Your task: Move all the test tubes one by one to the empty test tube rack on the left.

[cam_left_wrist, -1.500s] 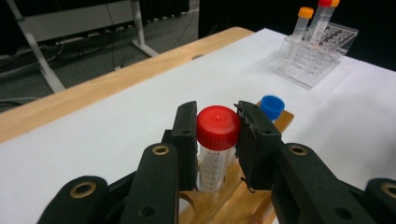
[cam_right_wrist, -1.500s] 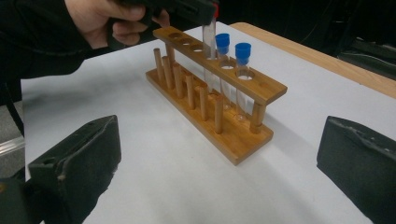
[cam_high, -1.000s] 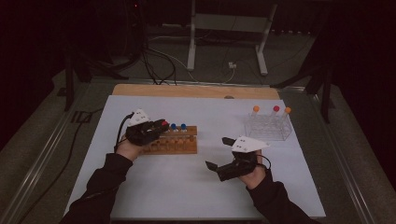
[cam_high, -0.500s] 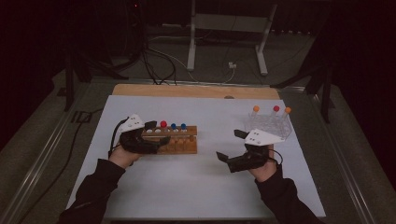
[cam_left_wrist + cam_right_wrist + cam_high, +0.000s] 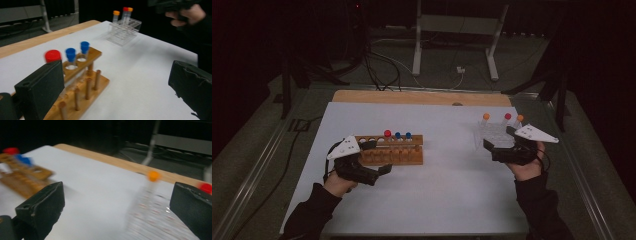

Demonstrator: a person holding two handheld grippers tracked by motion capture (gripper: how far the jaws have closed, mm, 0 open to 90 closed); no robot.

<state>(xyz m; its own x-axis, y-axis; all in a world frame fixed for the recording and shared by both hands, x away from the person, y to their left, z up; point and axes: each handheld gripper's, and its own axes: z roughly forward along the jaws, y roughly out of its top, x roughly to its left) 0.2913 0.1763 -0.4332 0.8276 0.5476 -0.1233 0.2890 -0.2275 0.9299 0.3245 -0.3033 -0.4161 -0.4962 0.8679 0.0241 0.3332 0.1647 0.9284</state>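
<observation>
A wooden tube rack (image 5: 389, 152) stands left of centre and holds one red-capped tube (image 5: 387, 133) and two blue-capped tubes (image 5: 398, 135). My left gripper (image 5: 377, 157) is open at the rack's left end, with one jaw beside the rack and nothing gripped. In the left gripper view the rack (image 5: 85, 85) runs past the left jaw, and the red cap (image 5: 53, 55) shows just behind it. At the right, my right gripper (image 5: 498, 139) is open and empty against the near side of a clear plastic rack (image 5: 492, 132). That rack holds orange-capped tubes (image 5: 486, 116) and a red-capped tube (image 5: 507, 116).
The white mat (image 5: 447, 185) lies on a table with a wooden strip (image 5: 422, 97) along its far edge. Behind the table are a stand's legs (image 5: 417, 55) and floor cables (image 5: 377, 65). In the right gripper view the clear rack (image 5: 155, 220) is blurred between the jaws.
My left gripper has drawn back from over the wooden rack, leftward and toward the person. The right gripper has moved right and forward up to the clear rack.
</observation>
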